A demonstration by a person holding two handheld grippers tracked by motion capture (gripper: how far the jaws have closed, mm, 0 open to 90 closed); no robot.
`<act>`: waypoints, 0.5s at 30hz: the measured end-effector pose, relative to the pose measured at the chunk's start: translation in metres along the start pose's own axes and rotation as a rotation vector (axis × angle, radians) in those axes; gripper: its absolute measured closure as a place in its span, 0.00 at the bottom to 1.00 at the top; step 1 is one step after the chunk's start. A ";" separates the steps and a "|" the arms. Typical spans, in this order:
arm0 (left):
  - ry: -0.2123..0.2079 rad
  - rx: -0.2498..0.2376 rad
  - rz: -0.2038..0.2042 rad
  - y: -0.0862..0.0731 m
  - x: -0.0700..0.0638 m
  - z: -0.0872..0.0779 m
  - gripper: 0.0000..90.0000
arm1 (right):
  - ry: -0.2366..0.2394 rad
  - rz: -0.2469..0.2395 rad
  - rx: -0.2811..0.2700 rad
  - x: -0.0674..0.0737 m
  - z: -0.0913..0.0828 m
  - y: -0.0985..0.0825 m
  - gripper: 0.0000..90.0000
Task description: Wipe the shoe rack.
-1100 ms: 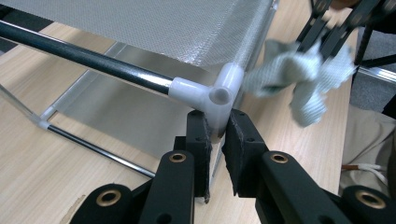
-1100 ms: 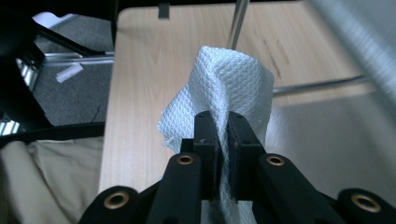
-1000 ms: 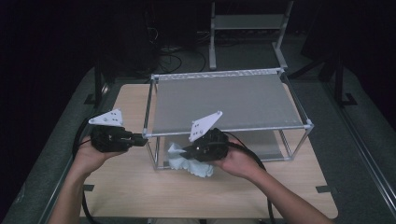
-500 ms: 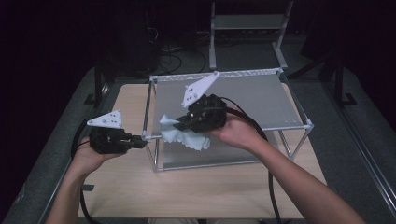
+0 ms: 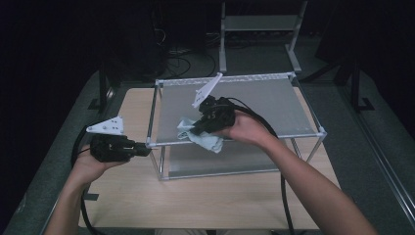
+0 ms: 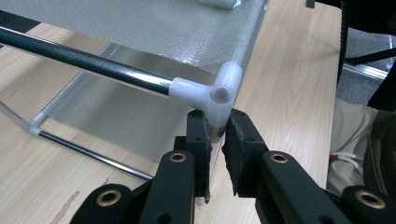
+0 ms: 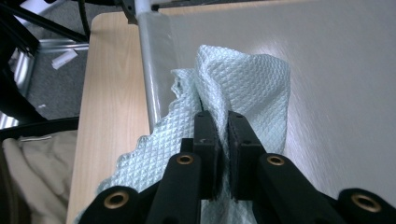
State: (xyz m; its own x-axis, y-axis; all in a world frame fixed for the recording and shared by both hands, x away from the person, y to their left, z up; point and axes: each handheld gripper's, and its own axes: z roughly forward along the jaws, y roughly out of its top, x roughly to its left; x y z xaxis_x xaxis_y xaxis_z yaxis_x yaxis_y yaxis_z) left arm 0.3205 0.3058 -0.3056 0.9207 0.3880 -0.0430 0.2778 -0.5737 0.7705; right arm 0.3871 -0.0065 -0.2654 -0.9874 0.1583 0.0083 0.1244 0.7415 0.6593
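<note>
A two-tier wire-frame rack (image 5: pixel 303 133) stands on the wooden table, its grey top shelf (image 5: pixel 274 105) bare at the right. My left gripper (image 5: pixel 146 149) is shut on the rack's front-left corner post, just under the white corner joint (image 6: pixel 219 91); the left gripper view has the pads (image 6: pixel 198 135) squeezing that post. A pale green quilted cloth (image 5: pixel 208 141) hangs in my right gripper (image 5: pixel 196 130), which is shut on it above the top shelf's front-left part. The cloth (image 7: pixel 254 84) bunches up between the jaws in the right gripper view and drapes over the shelf edge.
The wooden table (image 5: pixel 195 200) has free room in front of the rack. The rack's lower shelf (image 5: pixel 220 160) lies under the top one. A metal stand (image 5: pixel 259 24) and cables sit behind the table. Dark floor surrounds everything.
My right gripper has lifted the cloth from low in front of the rack up and back onto the top shelf. The left gripper has kept its hold on the corner post.
</note>
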 end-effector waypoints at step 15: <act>-0.001 0.008 -0.001 0.001 0.001 -0.001 0.89 | -0.001 0.000 0.027 -0.005 -0.010 -0.011 0.92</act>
State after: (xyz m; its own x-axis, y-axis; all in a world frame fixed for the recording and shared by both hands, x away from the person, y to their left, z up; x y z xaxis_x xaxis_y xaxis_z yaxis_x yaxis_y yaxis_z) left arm 0.3214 0.3063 -0.3044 0.9206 0.3879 -0.0448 0.2812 -0.5791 0.7652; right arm 0.3898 -0.0216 -0.2654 -0.9872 0.1593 0.0075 0.1273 0.7588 0.6388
